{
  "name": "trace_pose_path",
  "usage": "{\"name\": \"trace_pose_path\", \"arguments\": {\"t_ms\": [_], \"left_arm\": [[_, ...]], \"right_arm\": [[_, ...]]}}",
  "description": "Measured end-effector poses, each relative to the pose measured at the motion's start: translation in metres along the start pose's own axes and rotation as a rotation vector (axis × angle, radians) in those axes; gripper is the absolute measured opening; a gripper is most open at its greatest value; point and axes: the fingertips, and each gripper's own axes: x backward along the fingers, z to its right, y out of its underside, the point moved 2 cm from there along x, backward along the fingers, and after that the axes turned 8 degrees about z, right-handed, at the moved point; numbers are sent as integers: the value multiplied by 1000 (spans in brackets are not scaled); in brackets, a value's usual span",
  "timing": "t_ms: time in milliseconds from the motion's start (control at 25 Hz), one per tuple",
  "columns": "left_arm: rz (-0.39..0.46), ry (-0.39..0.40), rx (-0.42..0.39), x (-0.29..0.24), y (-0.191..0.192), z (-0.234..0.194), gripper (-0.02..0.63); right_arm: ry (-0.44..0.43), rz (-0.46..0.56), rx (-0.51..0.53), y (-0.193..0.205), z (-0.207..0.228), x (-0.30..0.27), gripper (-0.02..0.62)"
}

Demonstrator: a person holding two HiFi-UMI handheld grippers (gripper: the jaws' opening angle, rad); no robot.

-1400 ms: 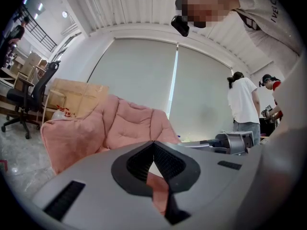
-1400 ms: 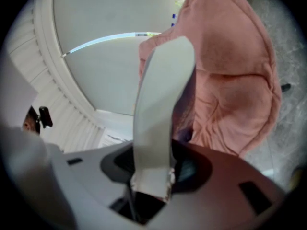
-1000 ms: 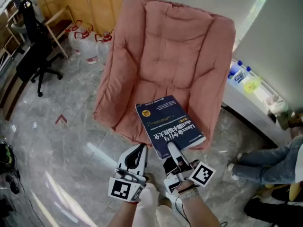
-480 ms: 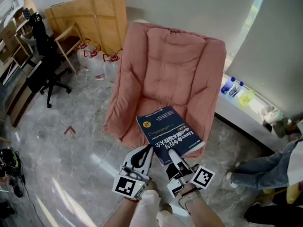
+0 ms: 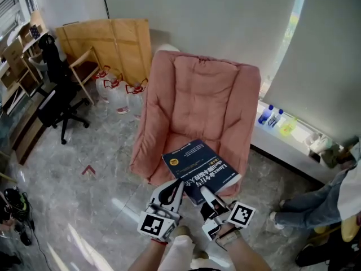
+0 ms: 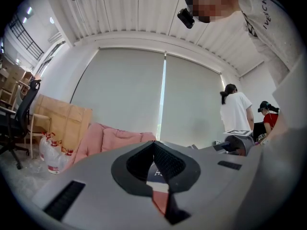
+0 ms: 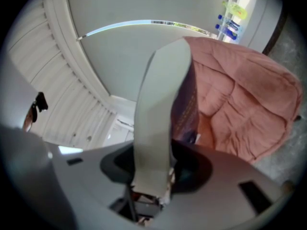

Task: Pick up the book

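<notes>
Grey marble floor (image 5: 101, 151) surrounds a pink cushioned armchair (image 5: 203, 89). Over its seat front you hold the dark blue paperback book (image 5: 194, 164), your right gripper (image 5: 202, 190) with fingers clamped on the near edge. The white Chinese title is too small to read. On your left gripper (image 5: 179, 181), just beside, the fingers sit together, empty.
</notes>
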Motion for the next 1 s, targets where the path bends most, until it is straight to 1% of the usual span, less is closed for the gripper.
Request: {"name": "trace_pose_path", "arguments": {"t_ms": [200, 400, 640, 880, 1000], "left_arm": [[23, -11, 22, 3, -10, -2, 11], [41, -1, 36, -2, -22, 4, 11], [68, 25, 37, -10, -41, 14, 11], [94, 27, 34, -12, -55, 17, 11], [110, 25, 35, -13, -62, 17, 11]], "right_arm": [[11, 0, -1, -6, -11, 4, 184], [19, 10, 11, -16, -21, 7, 184], [-10, 8, 59, -26, -41, 1, 185], [-47, 8, 53, -32, -59, -5, 186], [-47, 8, 57, -34, -65, -8, 186]]}}
